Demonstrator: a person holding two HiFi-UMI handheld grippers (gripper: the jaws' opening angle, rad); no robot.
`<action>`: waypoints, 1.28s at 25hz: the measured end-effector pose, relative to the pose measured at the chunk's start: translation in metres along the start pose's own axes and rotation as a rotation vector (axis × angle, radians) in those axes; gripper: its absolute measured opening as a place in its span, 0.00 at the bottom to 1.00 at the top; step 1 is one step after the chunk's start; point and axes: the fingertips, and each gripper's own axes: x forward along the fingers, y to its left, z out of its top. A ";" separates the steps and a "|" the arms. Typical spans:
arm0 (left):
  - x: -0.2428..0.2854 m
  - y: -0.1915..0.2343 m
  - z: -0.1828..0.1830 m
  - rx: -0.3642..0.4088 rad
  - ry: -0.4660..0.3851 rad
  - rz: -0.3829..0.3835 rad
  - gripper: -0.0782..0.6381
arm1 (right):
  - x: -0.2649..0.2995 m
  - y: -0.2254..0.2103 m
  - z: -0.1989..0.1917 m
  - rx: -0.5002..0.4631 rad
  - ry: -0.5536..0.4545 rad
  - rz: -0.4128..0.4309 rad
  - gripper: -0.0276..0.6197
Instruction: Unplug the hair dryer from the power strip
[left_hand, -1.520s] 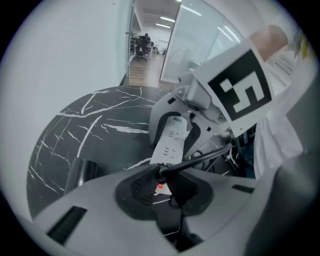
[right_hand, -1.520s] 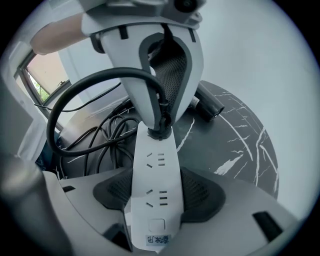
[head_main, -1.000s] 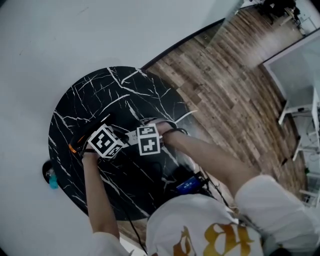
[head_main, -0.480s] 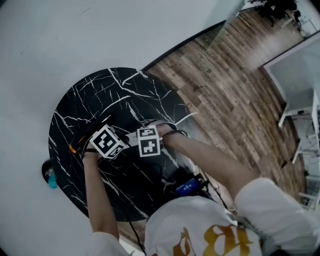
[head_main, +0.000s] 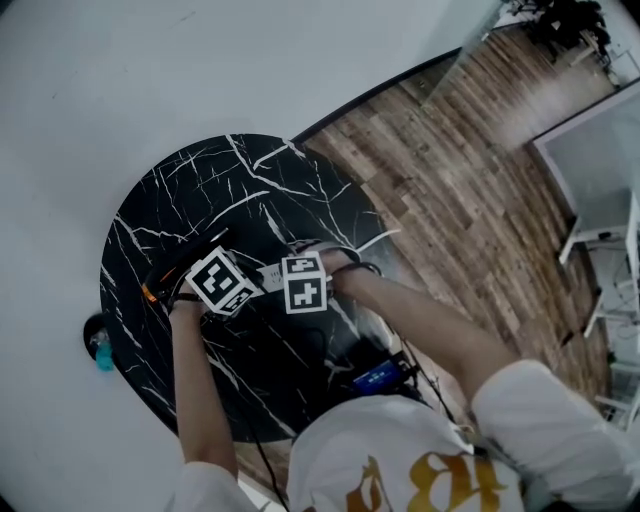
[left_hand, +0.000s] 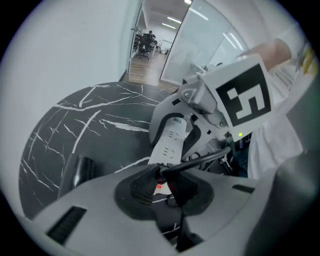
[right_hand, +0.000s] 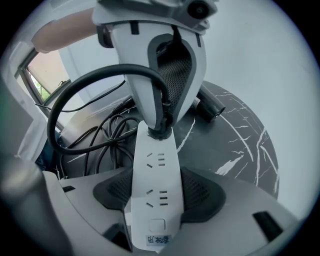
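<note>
White power strip (right_hand: 152, 195), clamped in right fingers (right_hand: 202, 192), runs lengthwise to left fingers (left_hand: 132, 187) clenching the plug (right_hand: 159, 132).

table (head_main: 200, 190) — black marble, round | wooden floor (head_main: 470, 170) | small blue item (head_main: 103, 352)

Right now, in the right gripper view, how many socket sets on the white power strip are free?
2 on the power strip: the middle set, and the near set between the fingers of the right gripper. The far set holds the plug; anything beyond it is hidden.
</note>
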 end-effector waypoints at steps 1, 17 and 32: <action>0.000 -0.001 0.001 -0.012 -0.008 -0.031 0.19 | 0.000 0.000 0.000 0.003 -0.001 -0.001 0.46; 0.000 -0.002 0.000 0.030 0.017 0.007 0.19 | 0.001 -0.001 -0.001 0.010 -0.003 -0.007 0.46; 0.004 -0.007 -0.001 0.041 0.038 0.067 0.18 | 0.000 0.000 -0.001 0.002 -0.005 -0.003 0.46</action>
